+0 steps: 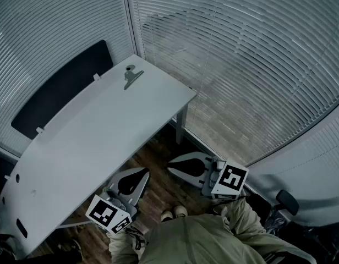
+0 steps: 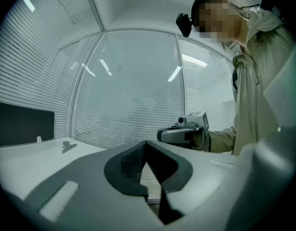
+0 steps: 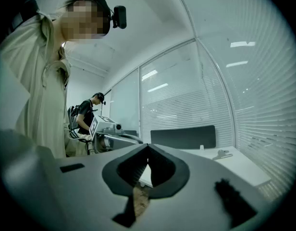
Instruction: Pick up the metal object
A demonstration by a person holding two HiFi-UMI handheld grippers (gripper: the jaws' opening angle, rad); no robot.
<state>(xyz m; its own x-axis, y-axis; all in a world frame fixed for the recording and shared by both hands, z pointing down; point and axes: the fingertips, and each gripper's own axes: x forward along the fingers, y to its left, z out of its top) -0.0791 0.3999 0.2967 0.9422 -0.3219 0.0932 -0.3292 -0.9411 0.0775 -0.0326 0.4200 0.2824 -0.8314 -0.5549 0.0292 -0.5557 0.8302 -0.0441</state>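
Observation:
The metal object, a silver spring clip [image 1: 132, 77], lies at the far end of the white table [image 1: 98, 142]. It also shows small and far off as the clip [image 2: 68, 146] in the left gripper view and as the clip [image 3: 223, 154] in the right gripper view. My left gripper [image 1: 146, 171] and right gripper [image 1: 170, 167] hang level below the table's near edge, over the wooden floor, well short of the clip. Both have their jaws closed tip to tip with nothing between them, as the left gripper [image 2: 147, 142] and right gripper [image 3: 148, 146] show in their own views.
A black divider panel [image 1: 59, 89] stands along the table's far left side. Glass walls with blinds [image 1: 241, 65] enclose the corner. A table leg [image 1: 181, 122] stands near the right end. An office chair [image 1: 285, 202] is at my right. Another person [image 3: 88, 117] stands in the background.

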